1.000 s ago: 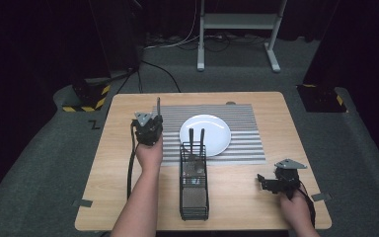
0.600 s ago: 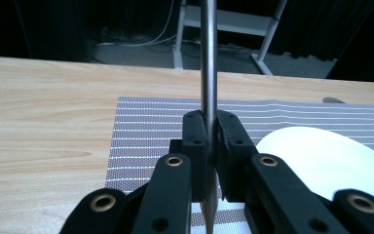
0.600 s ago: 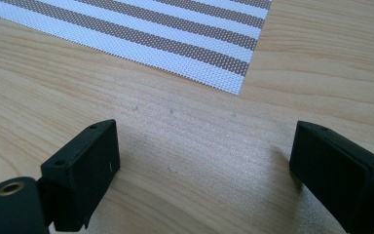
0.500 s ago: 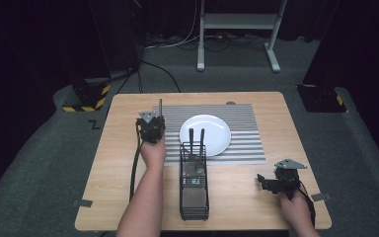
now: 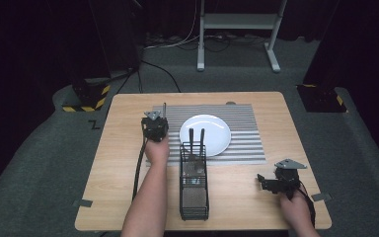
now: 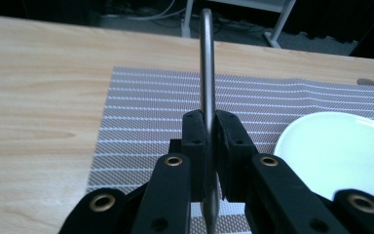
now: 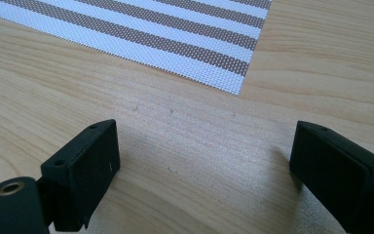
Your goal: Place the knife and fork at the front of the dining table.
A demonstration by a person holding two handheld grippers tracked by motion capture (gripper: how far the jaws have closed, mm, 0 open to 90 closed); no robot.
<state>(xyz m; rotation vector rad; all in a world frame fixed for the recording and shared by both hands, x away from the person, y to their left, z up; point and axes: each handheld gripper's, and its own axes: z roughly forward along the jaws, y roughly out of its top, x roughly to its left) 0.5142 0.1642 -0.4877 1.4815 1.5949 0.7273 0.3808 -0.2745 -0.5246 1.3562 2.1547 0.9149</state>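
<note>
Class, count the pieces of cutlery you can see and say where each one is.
3: two black-handled pieces stand in the wire basket; one metal piece is clamped in the left claw. More may be hidden inside the basket.

Counter (image 5: 113, 197): one, light wood.
Striped placemat (image 5: 246, 123): one.
White plate (image 5: 212, 129): one.
Black wire caddy (image 5: 193, 197): one.
Dark-handled utensils standing in the caddy (image 5: 191, 140): two, side by side; their heads cannot be made out.
Metal utensil handle (image 6: 206, 63): one, clamped in the left tool (image 6: 209, 131).
Hand-held tools: two, the left and the right tool (image 5: 269, 182).
Forearms entering from the near edge: two.
</note>
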